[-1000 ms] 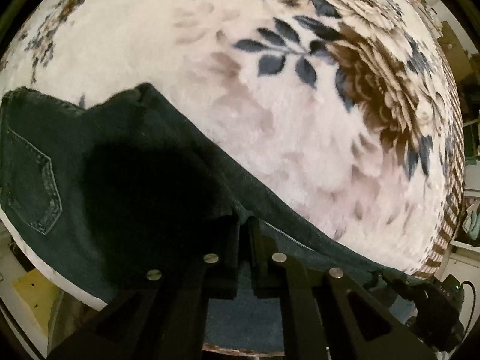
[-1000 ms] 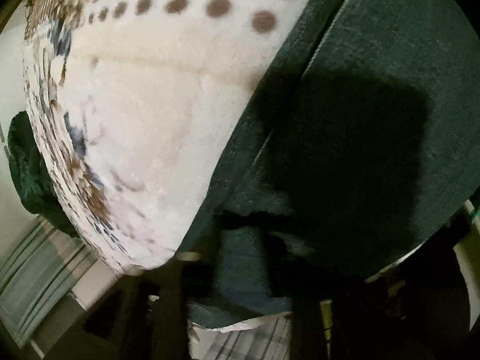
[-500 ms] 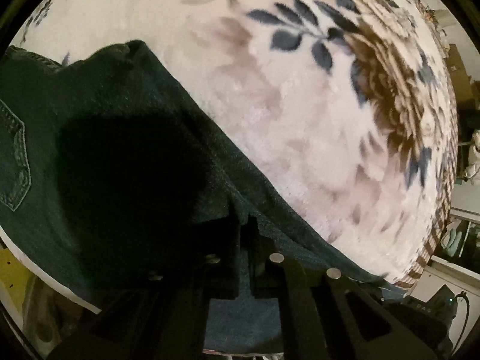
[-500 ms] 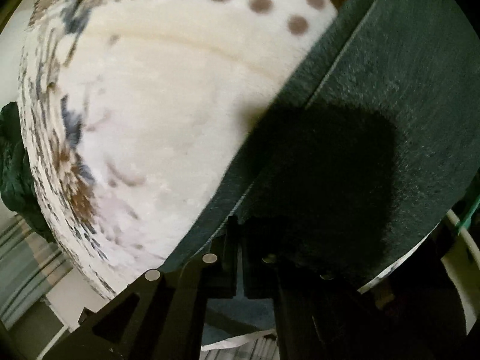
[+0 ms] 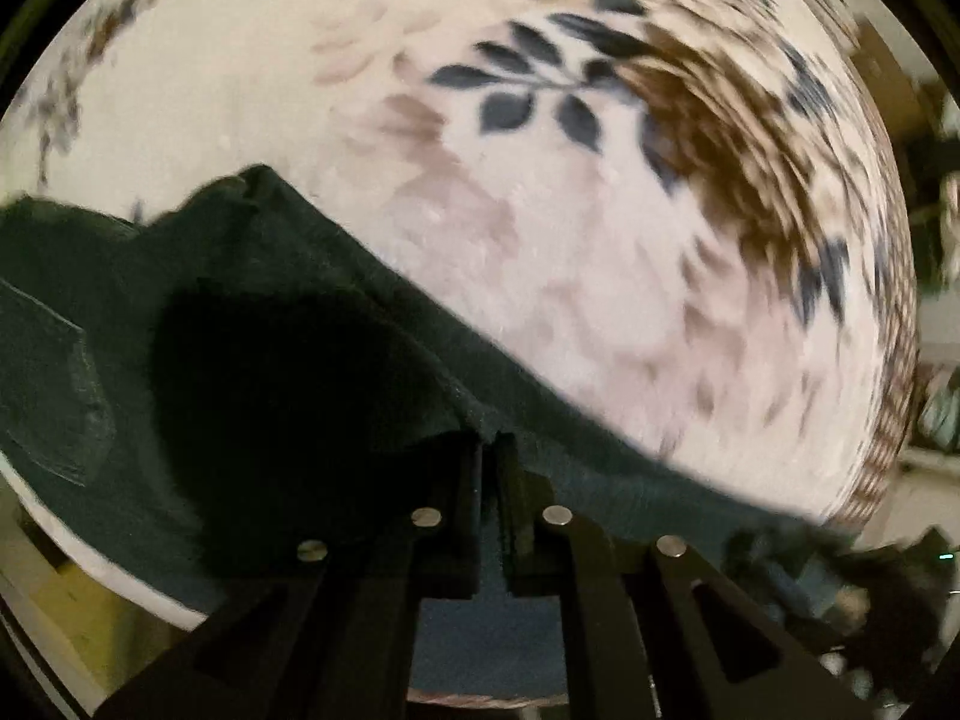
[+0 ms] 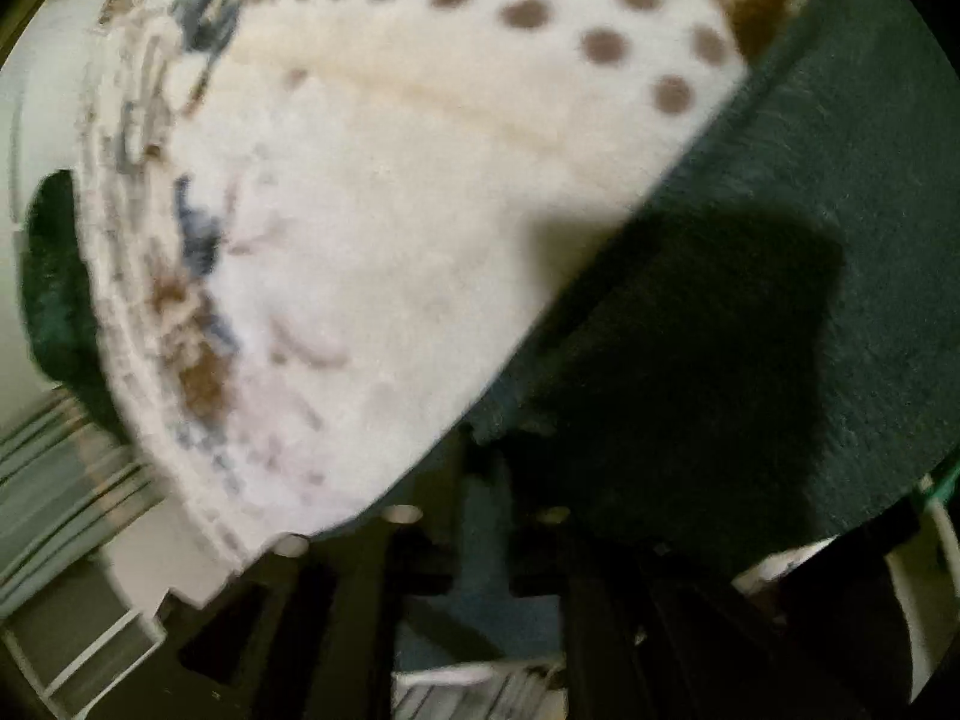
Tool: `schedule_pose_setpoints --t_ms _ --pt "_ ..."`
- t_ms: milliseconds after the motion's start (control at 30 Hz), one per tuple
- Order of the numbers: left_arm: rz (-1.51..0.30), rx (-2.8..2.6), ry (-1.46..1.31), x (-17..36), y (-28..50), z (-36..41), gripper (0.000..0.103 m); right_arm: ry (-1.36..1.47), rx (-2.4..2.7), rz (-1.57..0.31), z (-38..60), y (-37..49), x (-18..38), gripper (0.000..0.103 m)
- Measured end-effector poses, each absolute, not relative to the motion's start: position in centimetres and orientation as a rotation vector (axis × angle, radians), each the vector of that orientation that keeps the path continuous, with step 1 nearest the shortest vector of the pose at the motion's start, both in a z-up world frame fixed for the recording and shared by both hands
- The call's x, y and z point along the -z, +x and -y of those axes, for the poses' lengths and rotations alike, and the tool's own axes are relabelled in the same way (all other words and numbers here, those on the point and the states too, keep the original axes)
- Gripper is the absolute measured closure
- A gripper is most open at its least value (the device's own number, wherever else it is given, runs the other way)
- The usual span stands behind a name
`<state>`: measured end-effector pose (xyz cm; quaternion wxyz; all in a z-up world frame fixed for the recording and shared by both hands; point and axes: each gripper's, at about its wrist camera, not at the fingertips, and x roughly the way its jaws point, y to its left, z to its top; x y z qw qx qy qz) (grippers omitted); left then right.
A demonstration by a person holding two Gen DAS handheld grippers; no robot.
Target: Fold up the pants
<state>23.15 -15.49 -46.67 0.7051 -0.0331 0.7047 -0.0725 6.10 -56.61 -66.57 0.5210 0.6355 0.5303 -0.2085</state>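
Dark denim pants [image 5: 252,324] lie on a fluffy white blanket with a leaf print [image 5: 600,240]. A back pocket shows at the far left of the left wrist view. My left gripper [image 5: 492,450] is shut on the pants' edge, with cloth pinched between its black fingers. In the right wrist view the pants [image 6: 780,276] fill the right side over the dotted blanket [image 6: 390,210]. My right gripper [image 6: 486,456] is shut on the pants' edge there. The gripper's shadow falls on the cloth in both views.
The blanket's edge runs along the left of the right wrist view, with a dark green cloth [image 6: 54,288] and a striped fabric [image 6: 66,480] beyond it. Shelves and clutter [image 5: 924,240] stand past the blanket at the right of the left wrist view.
Both grippers have carried the held pants edge across the blanket. In the right wrist view more blanket shows and the pants edge has shifted right. The left view has shifted slightly.
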Motion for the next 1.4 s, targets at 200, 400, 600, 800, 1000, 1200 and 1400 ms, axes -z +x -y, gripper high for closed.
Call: schedule_pose_setpoints --t_ms 200,400,600,800,1000,1200,1400 --pt "-1.581 0.205 0.079 46.7 19.0 17.9 0.055 1.432 0.653 -1.095 61.7 -5.8 62.8 0.044" --pt "-1.615 0.221 0.153 50.3 17.0 20.6 0.016 1.501 0.963 -0.922 70.9 -17.9 64.7 0.044" --pt "-1.598 0.202 0.186 50.4 17.0 22.7 0.000 1.394 1.028 -0.834 75.5 -19.4 64.8 0.099" --pt "-1.591 0.204 0.176 51.2 16.8 23.5 0.000 1.246 0.942 -0.772 75.9 -18.1 61.1 0.099" --pt "-1.574 0.223 0.165 51.2 16.0 21.9 0.000 1.195 0.797 -0.602 75.0 -17.3 56.9 0.100" --pt "-1.560 0.214 0.162 52.7 15.9 22.5 0.000 1.204 0.792 -0.727 76.3 -16.9 61.4 0.099" --pt "-1.541 0.213 0.164 52.7 15.6 22.4 0.000 1.482 0.769 -0.652 76.4 -21.2 65.5 0.060"
